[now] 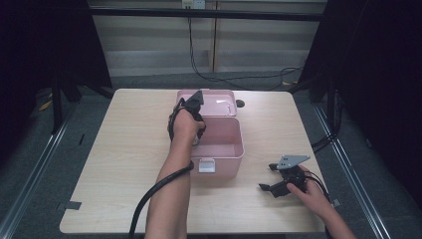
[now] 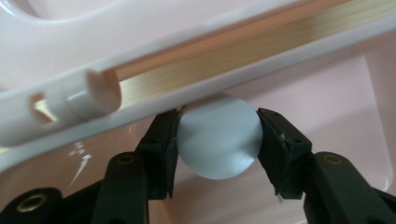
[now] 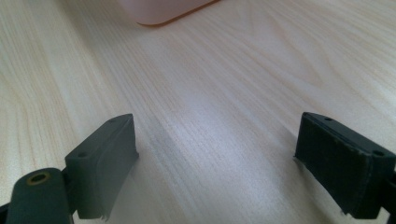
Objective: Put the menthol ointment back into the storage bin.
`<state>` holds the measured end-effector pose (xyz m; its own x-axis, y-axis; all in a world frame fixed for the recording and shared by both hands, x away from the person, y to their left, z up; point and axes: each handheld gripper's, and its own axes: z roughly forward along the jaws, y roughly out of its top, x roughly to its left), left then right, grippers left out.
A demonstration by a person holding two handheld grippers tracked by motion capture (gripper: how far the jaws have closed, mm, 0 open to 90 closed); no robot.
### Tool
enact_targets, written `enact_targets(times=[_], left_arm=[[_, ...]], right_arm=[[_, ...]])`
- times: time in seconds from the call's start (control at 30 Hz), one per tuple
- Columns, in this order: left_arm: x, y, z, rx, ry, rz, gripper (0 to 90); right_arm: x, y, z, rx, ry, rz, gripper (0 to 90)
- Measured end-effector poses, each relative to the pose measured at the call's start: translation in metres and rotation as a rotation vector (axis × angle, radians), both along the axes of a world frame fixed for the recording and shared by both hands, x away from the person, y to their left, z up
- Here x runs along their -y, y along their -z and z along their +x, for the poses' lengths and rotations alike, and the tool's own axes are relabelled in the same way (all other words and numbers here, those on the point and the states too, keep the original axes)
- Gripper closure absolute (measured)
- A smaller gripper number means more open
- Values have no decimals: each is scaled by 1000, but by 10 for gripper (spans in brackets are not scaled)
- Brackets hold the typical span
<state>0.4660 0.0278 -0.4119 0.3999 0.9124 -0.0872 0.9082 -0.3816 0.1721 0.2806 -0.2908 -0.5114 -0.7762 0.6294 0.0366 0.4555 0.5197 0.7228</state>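
A pink plastic box (image 1: 240, 149) stands open in the middle of the table, its lid (image 1: 219, 102) folded back behind it. My left gripper (image 1: 195, 103) is over the box's back left corner, near the hinge. In the left gripper view the left gripper (image 2: 217, 135) is shut on a pale round ball (image 2: 218, 142), just under the box's back rim (image 2: 261, 70) with the pink inside wall (image 2: 336, 107) behind. My right gripper (image 1: 267, 177) rests on the table to the right of the box; its jaws stand wide open (image 3: 217, 154) over bare wood.
The light wooden table (image 1: 124, 149) has free room left and right of the box. A small dark object (image 1: 240, 103) lies beside the lid. A corner of the pink box (image 3: 159, 9) shows ahead of the right gripper. Black cables run over the floor beyond the table.
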Motion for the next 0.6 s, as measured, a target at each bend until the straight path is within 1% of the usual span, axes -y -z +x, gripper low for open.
enact_targets(times=[0.07, 0.13, 0.2, 0.27, 0.33, 0.37, 0.43, 0.5, 0.57, 0.6], left_arm=[[2, 2, 0, -7, 5, 12, 501], [2, 2, 0, -7, 6, 11, 501], [5, 4, 0, -15, -4, 16, 501], [5, 5, 0, -11, -8, 18, 501], [6, 6, 0, -17, 5, 25, 501], [6, 7, 0, -12, -10, 21, 500], [6, 9, 0, -18, -5, 18, 500], [7, 10, 0, -16, -10, 17, 500], [7, 11, 1, -14, 5, 23, 499], [7, 12, 1, -15, 2, 21, 498]], right_arm=[[0, 0, 0, 2, 0, -1, 117], [0, 0, 0, 3, -1, -1, 117], [0, 0, 0, 3, -1, -1, 117], [0, 0, 0, 3, -1, -1, 117], [0, 0, 0, 3, -1, -1, 117], [0, 0, 0, 3, -1, -1, 117], [0, 0, 0, 3, -1, -2, 117], [0, 0, 0, 3, -1, -1, 117], [0, 0, 0, 3, -1, -1, 117], [0, 0, 0, 4, -1, -1, 117]])
